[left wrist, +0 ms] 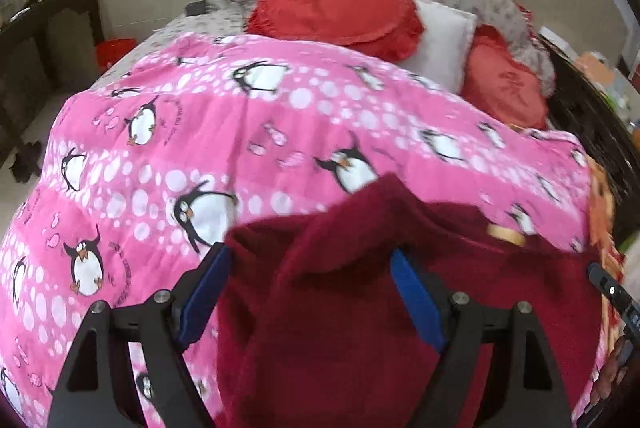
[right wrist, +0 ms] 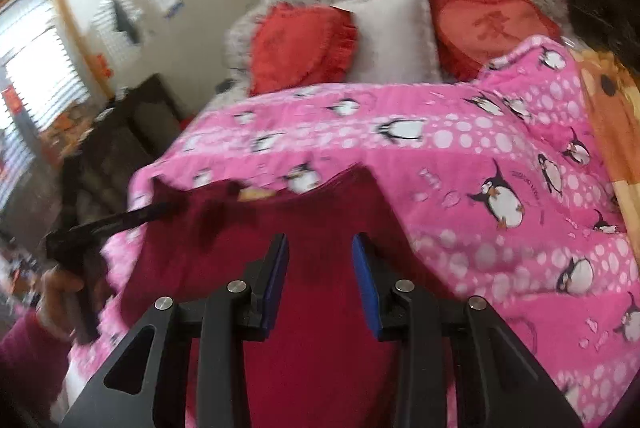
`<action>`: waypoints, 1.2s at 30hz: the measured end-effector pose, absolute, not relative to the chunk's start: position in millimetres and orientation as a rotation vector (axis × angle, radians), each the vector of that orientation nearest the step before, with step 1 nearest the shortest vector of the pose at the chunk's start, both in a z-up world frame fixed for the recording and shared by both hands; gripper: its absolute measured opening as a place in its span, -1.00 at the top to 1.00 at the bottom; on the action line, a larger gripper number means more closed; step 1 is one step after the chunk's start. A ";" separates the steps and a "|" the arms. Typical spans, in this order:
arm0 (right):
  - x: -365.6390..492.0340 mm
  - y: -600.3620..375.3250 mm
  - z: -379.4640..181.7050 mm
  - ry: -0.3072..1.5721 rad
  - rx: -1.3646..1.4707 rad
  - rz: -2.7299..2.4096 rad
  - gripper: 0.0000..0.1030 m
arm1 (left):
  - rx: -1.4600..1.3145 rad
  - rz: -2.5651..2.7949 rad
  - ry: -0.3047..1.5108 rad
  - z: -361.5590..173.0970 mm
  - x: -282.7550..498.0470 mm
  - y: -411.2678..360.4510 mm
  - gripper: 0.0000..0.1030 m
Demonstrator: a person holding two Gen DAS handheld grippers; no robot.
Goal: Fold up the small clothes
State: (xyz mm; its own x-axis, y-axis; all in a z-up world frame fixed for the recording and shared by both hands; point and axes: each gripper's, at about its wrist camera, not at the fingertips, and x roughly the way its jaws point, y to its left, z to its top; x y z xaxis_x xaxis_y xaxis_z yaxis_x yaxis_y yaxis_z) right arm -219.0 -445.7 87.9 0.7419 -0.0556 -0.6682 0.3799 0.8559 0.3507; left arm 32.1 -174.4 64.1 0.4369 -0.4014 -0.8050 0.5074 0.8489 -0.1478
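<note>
Left wrist view: my left gripper [left wrist: 310, 260] has its jaws spread wide, blue pads [left wrist: 206, 292] either side of a raised fold of the maroon garment [left wrist: 352, 308]. Cloth bunches up between the pads, touching the right one; not clamped. Garment lies on the pink quilt [left wrist: 200, 131] at the near edge of the bed, partly lifted and rumpled, blurred. Right gripper's tip shows at the far right edge of this view.

Right wrist view: my right gripper [right wrist: 320, 248] is also parted, narrower gap, pads over the garment [right wrist: 320, 368], nothing pinched that I can see. Garment's far edge runs wavy across the quilt [right wrist: 500, 167]. Left gripper [right wrist: 120, 220] enters from the left, its tip at the garment's left corner, my left hand [right wrist: 60, 292] on its handle.

Behind: two red cushions [right wrist: 300, 47] flank a white pillow [right wrist: 394, 35] at the headboard.
</note>
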 end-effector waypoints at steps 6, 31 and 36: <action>-183.8 -483.1 41.9 0.763 0.582 -0.338 0.83 | 0.146 -0.539 1.006 41.6 47.1 -178.4 -0.68; -353.1 -385.0 50.6 0.805 0.602 -0.259 0.66 | 0.195 -0.585 0.998 64.6 -43.0 -109.7 -0.67; -352.7 -377.7 39.1 0.798 0.633 -0.214 0.64 | 0.206 -0.569 1.010 59.9 -54.9 -86.4 -0.67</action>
State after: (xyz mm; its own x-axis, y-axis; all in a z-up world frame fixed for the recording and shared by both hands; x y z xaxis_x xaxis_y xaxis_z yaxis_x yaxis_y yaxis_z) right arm -352.7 -377.7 39.1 0.6887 0.0533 -0.7231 0.4077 0.7961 0.4471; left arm -54.9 -86.5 59.9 0.4020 -0.3535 -0.8446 0.5386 0.8373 -0.0941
